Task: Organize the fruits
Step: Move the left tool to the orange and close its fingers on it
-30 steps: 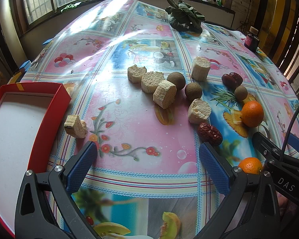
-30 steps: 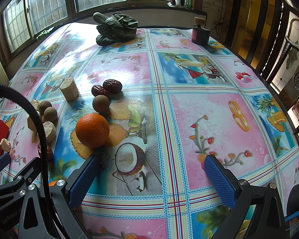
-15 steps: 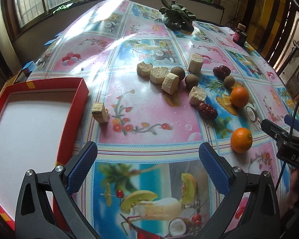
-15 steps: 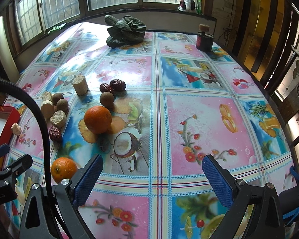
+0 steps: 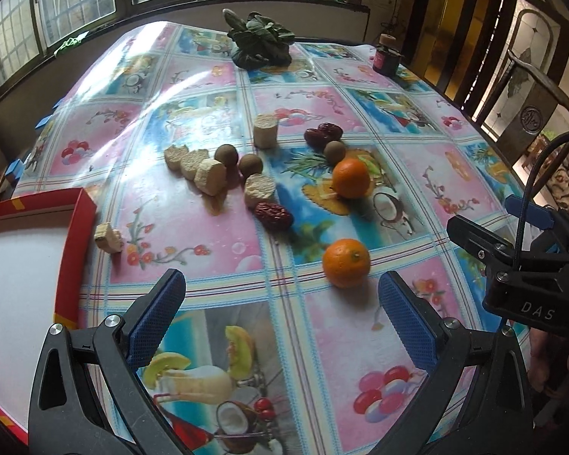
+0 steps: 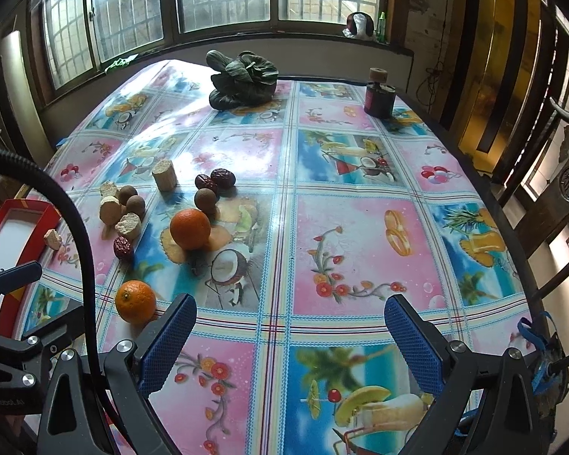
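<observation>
Red cardboard forms the wall of a shallow box (image 5: 80, 227) at the left edge of the table (image 5: 417, 174); its white floor is bare, with nothing in it. Just outside its right wall lies a small pale chunk (image 5: 109, 237), close to the box but apart from it. Further right, near the middle of the patterned oilcloth, a row of pale cut pieces (image 5: 195, 168) sits beside two brown round fruits (image 5: 238, 159), with another pale piece (image 5: 260, 189) and a dried red date (image 5: 274, 215) just in front of them. Behind stands an upright pale cylinder (image 5: 265, 131), then two more dates (image 5: 323, 133) and a third brown fruit (image 5: 334, 152). One orange (image 5: 351, 178) rests next to that fruit; a second orange (image 5: 346, 262) lies nearer, well apart from the first. The left gripper (image 5: 280, 314) hangs over the near edge of the table, its blue-padded jaws spread wide and holding nothing. The right gripper (image 6: 290, 335) is likewise wide apart and empty, with the nearer orange just off its left finger. At the far end sit a leafy green bunch (image 6: 242, 83) and a dark jar (image 6: 378, 96).
</observation>
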`<state>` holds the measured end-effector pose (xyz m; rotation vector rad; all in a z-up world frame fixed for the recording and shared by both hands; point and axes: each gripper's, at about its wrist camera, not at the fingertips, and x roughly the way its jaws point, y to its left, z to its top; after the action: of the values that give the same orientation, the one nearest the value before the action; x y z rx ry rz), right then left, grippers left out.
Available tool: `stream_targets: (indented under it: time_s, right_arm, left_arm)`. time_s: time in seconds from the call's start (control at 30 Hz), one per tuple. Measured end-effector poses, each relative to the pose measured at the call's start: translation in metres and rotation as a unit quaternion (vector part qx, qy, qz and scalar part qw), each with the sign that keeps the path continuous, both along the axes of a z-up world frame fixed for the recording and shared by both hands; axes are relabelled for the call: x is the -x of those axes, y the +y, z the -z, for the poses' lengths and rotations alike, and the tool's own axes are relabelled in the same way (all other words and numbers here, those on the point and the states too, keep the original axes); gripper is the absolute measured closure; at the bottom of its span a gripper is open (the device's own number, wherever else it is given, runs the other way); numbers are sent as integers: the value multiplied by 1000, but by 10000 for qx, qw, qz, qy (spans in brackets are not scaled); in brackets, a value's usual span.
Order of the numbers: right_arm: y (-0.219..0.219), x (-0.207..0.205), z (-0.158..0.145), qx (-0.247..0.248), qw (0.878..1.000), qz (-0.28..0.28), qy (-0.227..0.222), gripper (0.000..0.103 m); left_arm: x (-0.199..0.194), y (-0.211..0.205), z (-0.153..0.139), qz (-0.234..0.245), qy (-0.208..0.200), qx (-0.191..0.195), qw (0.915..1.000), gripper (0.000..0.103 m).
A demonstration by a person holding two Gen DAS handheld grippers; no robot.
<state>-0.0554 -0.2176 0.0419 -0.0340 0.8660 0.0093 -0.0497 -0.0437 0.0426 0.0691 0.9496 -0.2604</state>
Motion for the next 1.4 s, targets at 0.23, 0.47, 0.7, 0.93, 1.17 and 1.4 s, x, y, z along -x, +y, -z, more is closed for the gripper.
stream_targets:
  time_s: [0.23, 0.47, 0.7, 0.93, 1.17, 1.4]
  right_arm:
    - [-12, 1, 1, -142, 9999, 9, 10, 9]
    - [-17, -2, 6, -337, 9994, -24, 42, 15]
    - [-11, -6, 11, -552, 9981, -248, 137, 27]
    - [10, -16, 14, -907, 9927, -739, 284, 30]
    - [12, -19, 18, -819, 9937, -649, 403, 30]
    - [7, -19, 20, -872, 9933, -613, 446, 30]
  left_arm:
    - [-7, -23, 13, 158, 182, -100, 9997, 6]
    - [-18, -32, 28, 205, 369, -208, 9989, 38]
    - [-13, -28, 20, 395, 264, 55, 9989, 67]
    - [-11, -15, 11, 538, 205, 191, 9982, 75]
    - [-11, -12, 13, 526, 277, 325, 9977, 64]
    - [-13, -12, 18, 447, 323, 327, 9979, 48]
